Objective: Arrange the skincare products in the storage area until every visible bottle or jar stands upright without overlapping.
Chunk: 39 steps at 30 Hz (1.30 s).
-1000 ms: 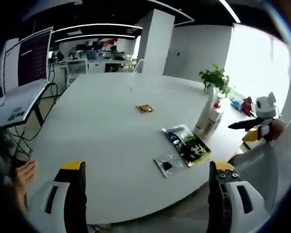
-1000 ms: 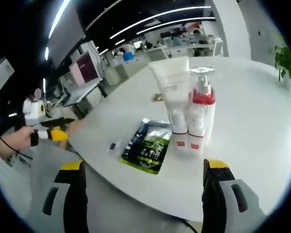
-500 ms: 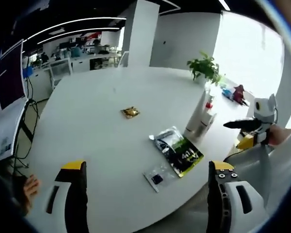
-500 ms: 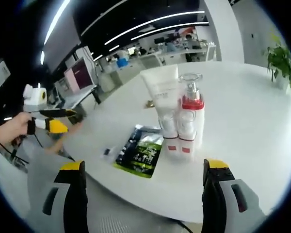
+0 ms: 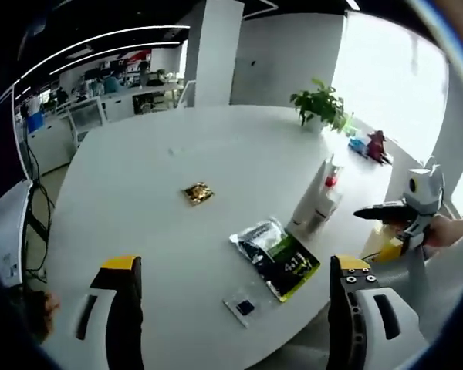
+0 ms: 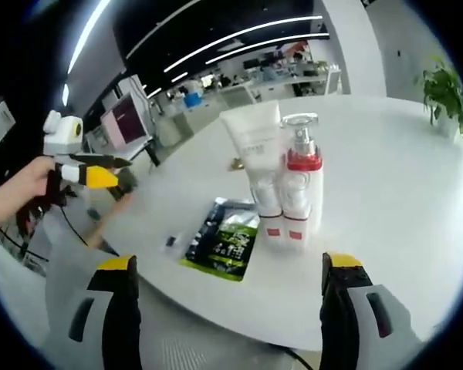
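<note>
A big round white table [image 5: 139,200] carries everything. A potted plant [image 5: 318,108] stands at the table's far edge in the left gripper view. Near the table's near edge, toward the right gripper's side, the task items stand together: a white tube [image 6: 256,158] upright on its cap and a pump bottle [image 6: 298,189] with a red collar, the two touching side by side, both upright. Just beside them toward the near edge lies a flat green-and-black sachet [image 6: 225,240], and a small clear packet [image 5: 244,307] lies closer to the edge still. A small gold wrapper [image 5: 197,192] sits alone nearer the table's middle. Some small colored items at the far right edge are too small to tell.

The left gripper [image 5: 230,316] hangs off the near edge, jaws spread wide, nothing between them. The right gripper [image 6: 224,312] is also off the edge, facing the tube and bottle, jaws wide apart and empty. Each gripper is also seen from the other's view, held in a hand [image 6: 19,196].

Judged step: approach, nothing grasped yet. The bottle and tube already stand, though they touch. The next move likely calls for the right gripper to go forward over the edge, square to one of the pair, and close on its body low enough not to tip it, then part them slightly.
</note>
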Each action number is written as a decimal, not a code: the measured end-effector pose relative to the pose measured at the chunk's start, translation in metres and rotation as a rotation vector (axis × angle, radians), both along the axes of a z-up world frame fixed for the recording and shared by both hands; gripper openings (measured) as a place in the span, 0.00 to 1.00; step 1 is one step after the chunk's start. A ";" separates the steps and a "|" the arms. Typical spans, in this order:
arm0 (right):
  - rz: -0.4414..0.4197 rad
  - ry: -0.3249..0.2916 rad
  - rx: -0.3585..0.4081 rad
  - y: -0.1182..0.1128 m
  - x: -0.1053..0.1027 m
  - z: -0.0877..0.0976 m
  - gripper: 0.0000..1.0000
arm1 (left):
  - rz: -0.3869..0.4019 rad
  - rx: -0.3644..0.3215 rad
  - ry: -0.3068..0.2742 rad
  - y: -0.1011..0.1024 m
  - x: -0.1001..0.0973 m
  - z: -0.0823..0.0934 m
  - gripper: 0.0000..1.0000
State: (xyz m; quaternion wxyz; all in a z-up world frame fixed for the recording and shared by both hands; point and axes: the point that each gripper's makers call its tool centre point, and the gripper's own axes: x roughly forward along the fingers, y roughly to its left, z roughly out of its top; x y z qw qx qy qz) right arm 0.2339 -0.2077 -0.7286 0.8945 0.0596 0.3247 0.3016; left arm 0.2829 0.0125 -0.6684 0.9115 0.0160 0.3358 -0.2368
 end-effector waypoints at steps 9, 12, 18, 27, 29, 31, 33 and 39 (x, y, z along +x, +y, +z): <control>-0.025 -0.009 -0.010 -0.003 0.002 0.001 0.97 | -0.047 0.039 -0.016 -0.013 0.028 0.020 0.99; -0.043 0.005 0.017 -0.005 0.004 0.001 0.97 | -0.034 0.032 -0.008 -0.011 0.038 0.025 0.99; -0.080 0.008 0.030 -0.010 0.004 0.002 0.97 | -0.074 0.067 0.003 -0.012 0.056 0.027 0.99; -0.078 0.011 0.014 -0.011 0.005 0.000 0.96 | -0.076 0.101 0.030 -0.013 0.074 0.021 0.98; -0.089 0.021 0.022 -0.012 0.006 -0.001 0.96 | -0.077 0.107 0.036 -0.011 0.078 0.019 0.97; -0.101 0.031 0.029 -0.014 0.006 -0.003 0.95 | -0.078 0.109 0.044 -0.011 0.079 0.018 0.96; -0.105 0.040 0.035 -0.014 0.006 -0.003 0.95 | -0.079 0.115 0.054 -0.011 0.080 0.016 0.96; -0.089 0.051 0.020 -0.010 0.004 -0.006 0.95 | -0.049 0.125 0.091 -0.004 0.087 0.005 0.94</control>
